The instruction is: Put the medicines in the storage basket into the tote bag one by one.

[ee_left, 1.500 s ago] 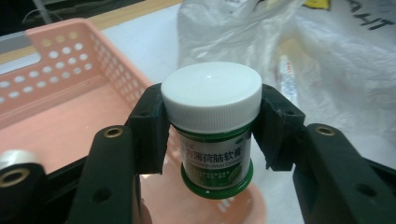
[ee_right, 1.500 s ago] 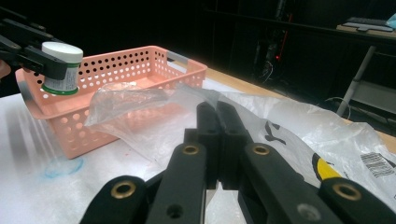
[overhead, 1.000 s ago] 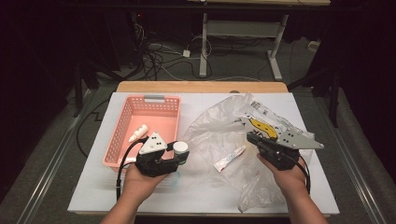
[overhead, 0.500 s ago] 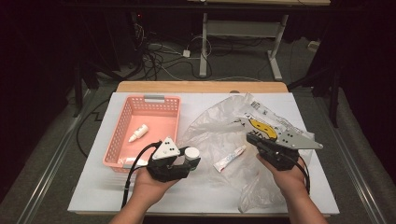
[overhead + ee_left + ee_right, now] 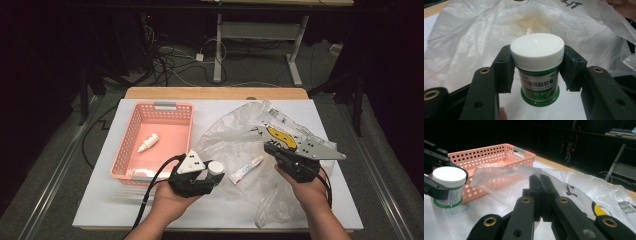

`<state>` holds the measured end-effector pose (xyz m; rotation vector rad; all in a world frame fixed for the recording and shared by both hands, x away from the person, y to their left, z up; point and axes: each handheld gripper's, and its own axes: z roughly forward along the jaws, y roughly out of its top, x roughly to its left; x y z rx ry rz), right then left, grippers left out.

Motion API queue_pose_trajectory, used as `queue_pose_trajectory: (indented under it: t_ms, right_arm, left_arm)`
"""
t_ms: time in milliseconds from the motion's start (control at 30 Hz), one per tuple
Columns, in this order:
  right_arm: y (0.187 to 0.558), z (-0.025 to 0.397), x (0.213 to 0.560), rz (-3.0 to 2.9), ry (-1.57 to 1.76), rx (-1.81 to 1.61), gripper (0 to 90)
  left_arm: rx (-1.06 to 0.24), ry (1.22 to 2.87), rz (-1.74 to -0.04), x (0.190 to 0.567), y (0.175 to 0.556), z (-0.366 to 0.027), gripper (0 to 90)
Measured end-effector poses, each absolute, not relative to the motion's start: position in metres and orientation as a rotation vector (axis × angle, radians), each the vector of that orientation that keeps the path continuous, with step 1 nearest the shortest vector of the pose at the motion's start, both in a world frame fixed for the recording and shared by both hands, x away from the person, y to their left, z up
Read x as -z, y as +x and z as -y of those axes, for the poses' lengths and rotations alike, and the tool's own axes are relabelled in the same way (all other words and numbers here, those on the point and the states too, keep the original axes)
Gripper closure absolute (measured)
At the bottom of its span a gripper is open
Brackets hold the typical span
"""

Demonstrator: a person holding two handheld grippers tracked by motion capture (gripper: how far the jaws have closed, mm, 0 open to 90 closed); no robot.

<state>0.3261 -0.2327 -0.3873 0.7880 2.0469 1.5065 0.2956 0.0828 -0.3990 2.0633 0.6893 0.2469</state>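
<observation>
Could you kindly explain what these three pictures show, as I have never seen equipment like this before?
A person sits at a white table holding a hand-held two-jaw gripper in each hand. One picture looks down from above; the other two come from cameras riding on the grippers. The left gripper is shut on a small white-capped jar with a green label. The right gripper has its jaws closed on the edge of a clear plastic bag spread over the table. A pink basket holds a small white bottle, and a small tube lies by the bag.
</observation>
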Motion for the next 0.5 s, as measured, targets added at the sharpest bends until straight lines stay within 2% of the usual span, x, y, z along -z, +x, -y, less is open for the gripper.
queue_pose_trajectory:
  t_ms: [500]
  right_arm:
    - [0.327,0.232,0.387,-2.050,0.784,-1.510,90.0]
  left_arm:
    - [-0.198,2.096,-0.626,0.410,0.308,-0.029,49.0]
